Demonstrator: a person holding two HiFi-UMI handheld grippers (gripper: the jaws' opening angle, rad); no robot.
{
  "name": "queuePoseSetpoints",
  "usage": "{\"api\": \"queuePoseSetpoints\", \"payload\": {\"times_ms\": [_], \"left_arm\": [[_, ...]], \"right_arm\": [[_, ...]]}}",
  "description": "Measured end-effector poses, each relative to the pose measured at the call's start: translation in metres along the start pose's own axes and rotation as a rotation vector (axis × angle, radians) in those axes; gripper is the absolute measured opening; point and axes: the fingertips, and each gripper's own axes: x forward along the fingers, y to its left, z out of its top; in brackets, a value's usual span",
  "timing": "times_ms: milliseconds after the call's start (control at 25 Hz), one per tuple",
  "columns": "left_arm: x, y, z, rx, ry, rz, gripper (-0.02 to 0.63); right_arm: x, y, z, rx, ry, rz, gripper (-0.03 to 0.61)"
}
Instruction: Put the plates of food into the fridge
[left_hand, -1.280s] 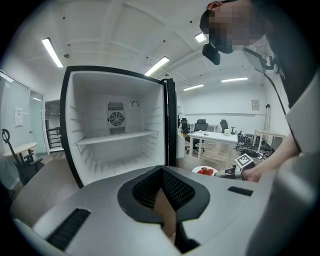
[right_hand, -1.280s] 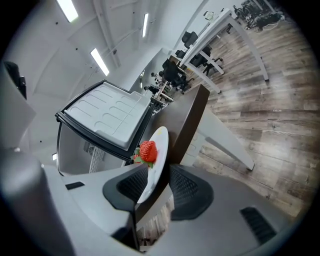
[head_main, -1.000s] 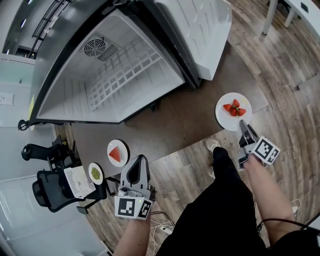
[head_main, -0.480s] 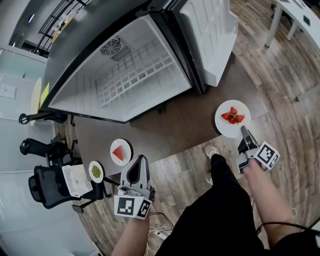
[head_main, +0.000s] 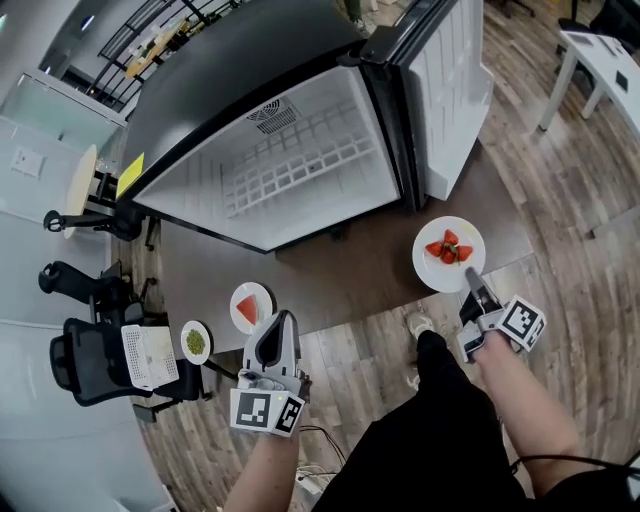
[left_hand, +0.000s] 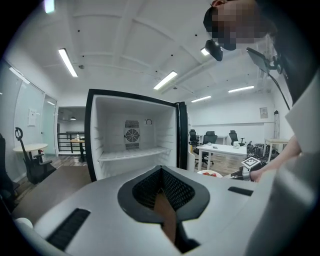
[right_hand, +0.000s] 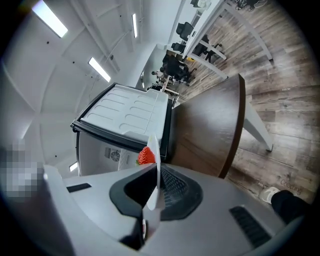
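- Three plates. Where are they in the head view?
- Two sit on the dark table (head_main: 380, 270), near left. One is the watermelon plate (head_main: 251, 306). Further left is a plate of something green (head_main: 196, 341), too small to name. The strawberry plate (head_main: 449, 254) is over the table's right end, pinched at its near rim by the right gripper (head_main: 469, 277). The fridge (head_main: 300, 170) stands open on the far side, with its door (head_main: 450, 90) swung to the right.
- And the left gripper (head_main: 281, 320)?
- Its own view shows the jaws closed together with nothing between them. The bare fridge shelf (left_hand: 134, 154) lies straight ahead.
- What about the right gripper view?
- The jaws are clamped on the plate's rim, seen edge-on, with one strawberry (right_hand: 146, 156) peeking over.
- What could go wrong from here?
- A one-edge pinch leaves the plate's weight hanging out in front. I'd judge that any tilt on the way could roll the berries off or let the rim slide out. The door stands to the right of the opening, so a wide swing could knock the plate against it.
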Motion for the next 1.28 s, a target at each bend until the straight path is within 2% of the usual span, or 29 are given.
{"api": "queuePoseSetpoints", "payload": {"times_ms": [80, 400, 560, 1000, 1280], "left_arm": [[-0.002, 0.006, 0.006, -0.007, -0.019, 0.019, 0.003], [-0.013, 0.026, 0.023, -0.035, -0.066, 0.077, 0.003], [-0.019, 0.042, 0.030, -0.045, -0.097, 0.115, 0.003], [-0.032, 0.066, 0.061, -0.063, -0.160, 0.205, 0.003], [-0.027, 0.079, 0.073, -0.072, -0.199, 0.258, 0.003]], "right_arm": [[0.003, 0.006, -0.002, -0.006, 0.018, -0.014, 0.016], [0.025, 0.055, -0.006, -0.044, 0.090, 0.047, 0.015], [0.036, 0.071, -0.013, -0.066, 0.143, 0.023, 0.017], [0.087, 0.139, -0.033, -0.065, 0.262, 0.108, 0.015], [0.127, 0.165, -0.038, -0.081, 0.334, 0.132, 0.015]]}}
